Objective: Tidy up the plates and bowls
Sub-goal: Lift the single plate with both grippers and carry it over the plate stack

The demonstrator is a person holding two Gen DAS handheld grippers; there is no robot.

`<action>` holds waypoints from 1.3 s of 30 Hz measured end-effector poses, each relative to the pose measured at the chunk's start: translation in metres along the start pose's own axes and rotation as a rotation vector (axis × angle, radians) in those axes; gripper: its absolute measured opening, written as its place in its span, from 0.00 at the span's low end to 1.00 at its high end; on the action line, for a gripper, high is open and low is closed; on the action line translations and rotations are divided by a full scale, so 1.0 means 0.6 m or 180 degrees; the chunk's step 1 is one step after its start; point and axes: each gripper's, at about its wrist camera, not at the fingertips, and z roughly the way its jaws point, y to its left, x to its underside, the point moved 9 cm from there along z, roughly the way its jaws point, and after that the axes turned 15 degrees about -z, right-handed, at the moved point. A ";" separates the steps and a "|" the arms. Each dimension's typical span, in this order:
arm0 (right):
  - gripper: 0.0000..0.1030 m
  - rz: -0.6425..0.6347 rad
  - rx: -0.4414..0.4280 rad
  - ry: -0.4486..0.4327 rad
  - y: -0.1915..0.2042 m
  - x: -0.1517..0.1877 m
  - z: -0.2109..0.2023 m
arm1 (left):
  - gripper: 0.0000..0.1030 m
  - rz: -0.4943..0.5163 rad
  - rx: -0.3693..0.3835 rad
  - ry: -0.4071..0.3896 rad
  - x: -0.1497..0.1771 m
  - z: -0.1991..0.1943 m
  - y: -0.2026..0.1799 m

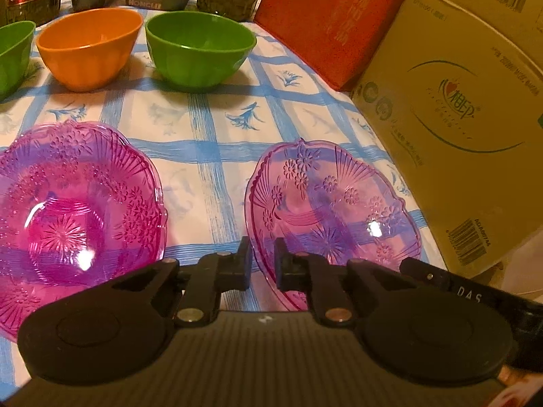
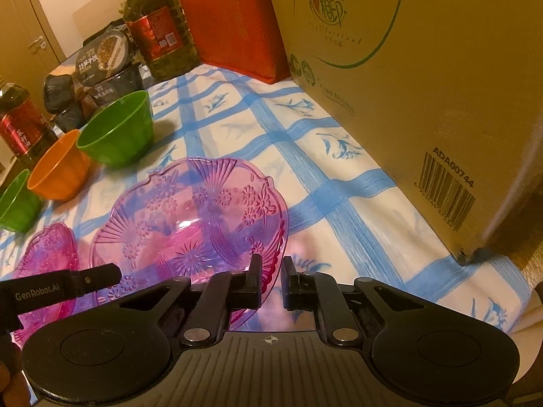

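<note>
One large cardboard box [image 1: 458, 118] walls off the right side of the blue-checked tablecloth [image 1: 203, 135], with a red bag [image 1: 329, 23] behind it. Next in size come the pink plates: the darker pink plate [image 1: 68, 203] lies flat at the left, deep enough in colour that it may be more than one nested, and the lighter pink plate [image 1: 325, 196] sits apart from it, near the box. Behind them stand the right green bowl [image 1: 200, 51], the orange bowl [image 1: 88, 47] and the left green bowl [image 1: 13, 54] in a row. The left gripper [image 1: 263, 263] is clamped on the lighter plate's near-left rim, and the right gripper [image 2: 271, 279] is clamped on its near-right rim. I judge this to be the plate-stacking step, with the grasp made. The next move calls for an even two-handed lift, a carry leftward and a centred set-down onto the darker plate.
</note>
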 end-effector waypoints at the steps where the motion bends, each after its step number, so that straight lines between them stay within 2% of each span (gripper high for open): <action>1: 0.11 0.0003 0.0001 -0.0008 0.002 0.001 -0.004 | 0.11 0.0006 0.0006 -0.0008 0.000 -0.005 -0.001; 18: 0.11 -0.0068 -0.0109 -0.0178 0.080 -0.002 -0.078 | 0.11 -0.0020 0.0072 -0.0206 -0.007 -0.119 0.031; 39: 0.11 -0.0377 -0.0335 -0.0277 0.221 0.017 -0.138 | 0.11 -0.0225 0.0016 -0.0454 0.001 -0.255 0.145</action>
